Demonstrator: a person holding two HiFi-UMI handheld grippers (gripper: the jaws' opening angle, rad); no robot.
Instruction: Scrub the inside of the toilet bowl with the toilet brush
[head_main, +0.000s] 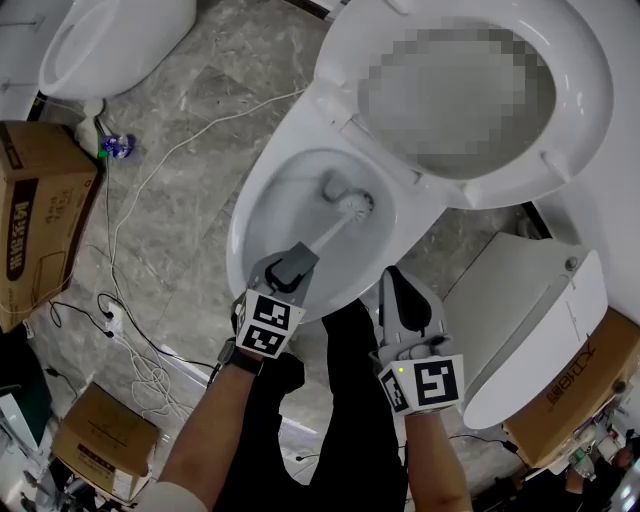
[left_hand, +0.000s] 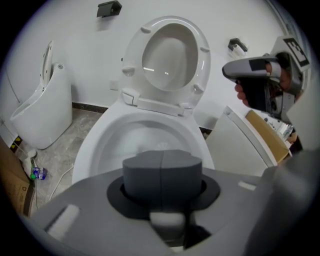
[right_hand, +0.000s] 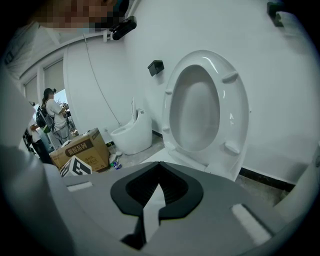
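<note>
Here the left tool (head_main: 300, 258) is clamped on the white handle of the toilet brush (head_main: 338, 218). In the left gripper view its two grey pads (left_hand: 145, 172) meet along a thin seam, with a pale bit of the handle showing just below them. From this tool the handle slopes forward and down into the toilet bowl (head_main: 250, 215), and the bristle head sits low inside the bowl, near the drain, ahead of the tool's tip. The raised seat (head_main: 585, 110) stands open beyond the bowl, ahead of both tools.

The right tool (head_main: 393, 275) is held just beside the left one, on its right and over the bowl's near rim, touching neither the brush nor the bowl. Its jaws are drawn together to a narrow point with nothing between them.

To the left of the left tool a white cable (head_main: 150, 180) trails over the grey marbled floor (head_main: 200, 120) toward a cardboard box (head_main: 30, 220). A second white fixture (head_main: 110, 40) stands farther ahead on that side. To the right of the right tool lies a white cistern-shaped unit (head_main: 530, 320) on another box
</note>
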